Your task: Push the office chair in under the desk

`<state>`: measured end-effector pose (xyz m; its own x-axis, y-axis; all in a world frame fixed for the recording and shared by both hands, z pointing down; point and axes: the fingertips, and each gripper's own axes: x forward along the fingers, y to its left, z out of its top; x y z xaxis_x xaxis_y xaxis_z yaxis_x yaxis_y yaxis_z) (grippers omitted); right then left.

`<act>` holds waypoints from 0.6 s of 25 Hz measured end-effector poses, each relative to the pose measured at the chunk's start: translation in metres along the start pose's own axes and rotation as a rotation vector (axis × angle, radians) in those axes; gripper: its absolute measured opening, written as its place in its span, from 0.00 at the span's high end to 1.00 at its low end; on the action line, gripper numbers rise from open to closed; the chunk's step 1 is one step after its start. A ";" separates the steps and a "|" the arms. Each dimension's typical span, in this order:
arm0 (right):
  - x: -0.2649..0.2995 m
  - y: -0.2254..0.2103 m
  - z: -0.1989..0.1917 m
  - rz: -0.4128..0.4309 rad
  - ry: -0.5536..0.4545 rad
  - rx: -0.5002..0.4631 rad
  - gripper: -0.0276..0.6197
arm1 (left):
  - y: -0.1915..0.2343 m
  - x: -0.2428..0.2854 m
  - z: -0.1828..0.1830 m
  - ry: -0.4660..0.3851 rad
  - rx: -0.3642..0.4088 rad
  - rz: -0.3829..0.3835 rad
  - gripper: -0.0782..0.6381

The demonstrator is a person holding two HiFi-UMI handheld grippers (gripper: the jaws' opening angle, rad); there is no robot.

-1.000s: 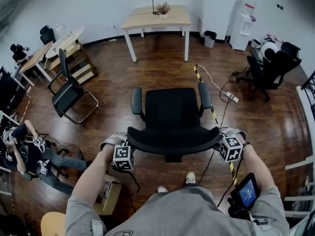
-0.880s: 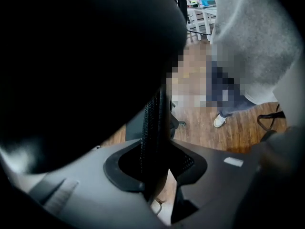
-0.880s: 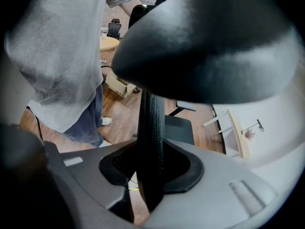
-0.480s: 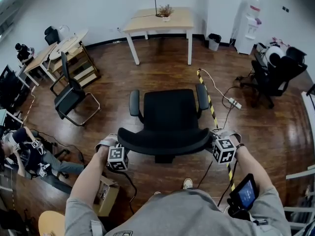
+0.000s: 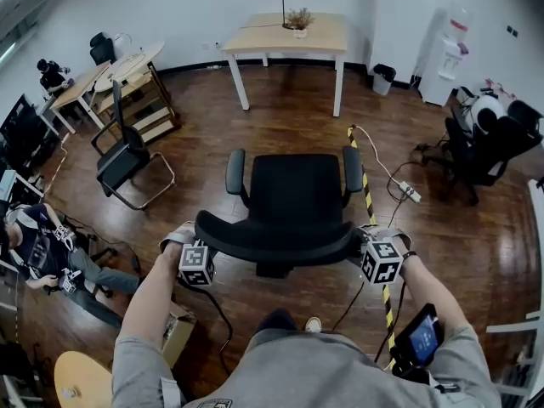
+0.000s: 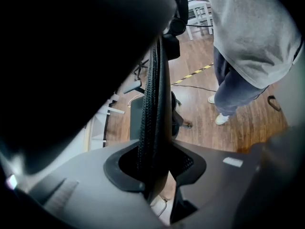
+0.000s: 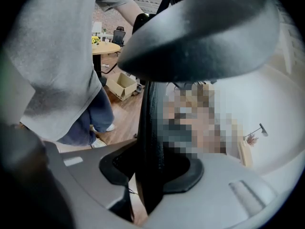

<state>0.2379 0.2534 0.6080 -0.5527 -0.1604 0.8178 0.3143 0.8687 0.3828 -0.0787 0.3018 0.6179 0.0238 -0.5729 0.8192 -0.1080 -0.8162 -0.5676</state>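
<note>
Far from the worktop (image 5: 272, 37), the office chair (image 5: 293, 195) faces it but is not under it yet. I think most of the push is left. On the chair's back, away from the worktop, the left tongs (image 5: 194, 243) and right tongs (image 5: 365, 243) each pinch a side edge.

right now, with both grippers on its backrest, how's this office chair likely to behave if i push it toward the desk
The office chair will probably roll easily on the smooth wood floor, though its wheels hardly show. With the left gripper and right gripper clamped high on the backrest, it may swivel or recline if pushed unevenly.
</note>
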 end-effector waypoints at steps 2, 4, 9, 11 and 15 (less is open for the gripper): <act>0.001 -0.005 -0.006 0.004 0.007 -0.008 0.75 | 0.004 0.005 0.003 0.001 0.001 -0.002 0.75; 0.001 -0.013 -0.014 0.004 0.019 -0.015 0.75 | 0.012 0.011 0.007 -0.005 0.004 0.003 0.75; 0.004 -0.040 -0.035 -0.003 0.050 -0.023 0.75 | 0.040 0.035 0.013 -0.005 0.010 0.008 0.75; 0.007 -0.050 -0.043 -0.006 0.064 -0.019 0.75 | 0.047 0.043 0.015 -0.005 0.011 0.009 0.75; 0.014 -0.078 -0.055 -0.023 0.101 -0.020 0.75 | 0.071 0.057 0.017 -0.011 0.011 0.021 0.75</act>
<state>0.2482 0.1582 0.6130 -0.4797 -0.2270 0.8475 0.3185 0.8550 0.4093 -0.0681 0.2099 0.6227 0.0323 -0.5908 0.8061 -0.0978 -0.8046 -0.5858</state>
